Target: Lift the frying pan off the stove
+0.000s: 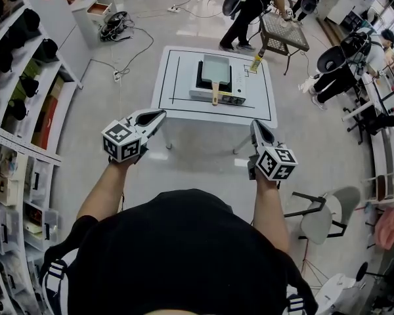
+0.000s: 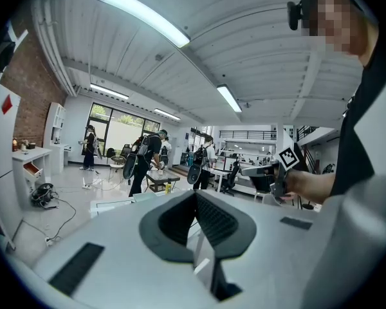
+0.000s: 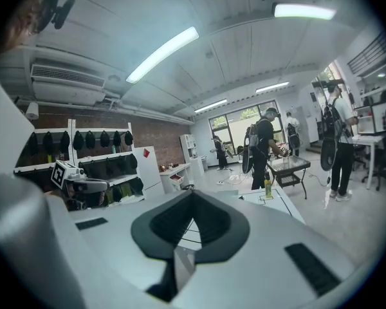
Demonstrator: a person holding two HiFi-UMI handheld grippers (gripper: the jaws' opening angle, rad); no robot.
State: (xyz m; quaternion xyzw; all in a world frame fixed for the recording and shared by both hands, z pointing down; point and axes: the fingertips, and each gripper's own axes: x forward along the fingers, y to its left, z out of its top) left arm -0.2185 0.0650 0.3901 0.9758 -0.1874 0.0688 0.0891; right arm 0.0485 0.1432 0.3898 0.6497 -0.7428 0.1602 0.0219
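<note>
A rectangular grey frying pan (image 1: 215,69) with a wooden handle (image 1: 215,97) sits on a portable stove (image 1: 231,96) in the middle of a white table (image 1: 171,84). Both grippers hover over the floor, short of the table's near edge and well apart from the pan. My left gripper (image 1: 159,115) is shut and empty, its tip pointing toward the table's near left corner. My right gripper (image 1: 255,125) is also shut and empty, below the near right corner. In the left gripper view the jaws (image 2: 196,195) meet with nothing between them. The right gripper view shows its jaws (image 3: 193,195) the same way.
A yellow bottle (image 1: 255,63) stands at the table's far right. Shelves with dark caps (image 1: 20,77) line the left wall. Cables (image 1: 118,28) lie on the floor at the back left. A grey chair (image 1: 322,218) stands to my right. People and a metal-frame table (image 1: 284,31) are behind.
</note>
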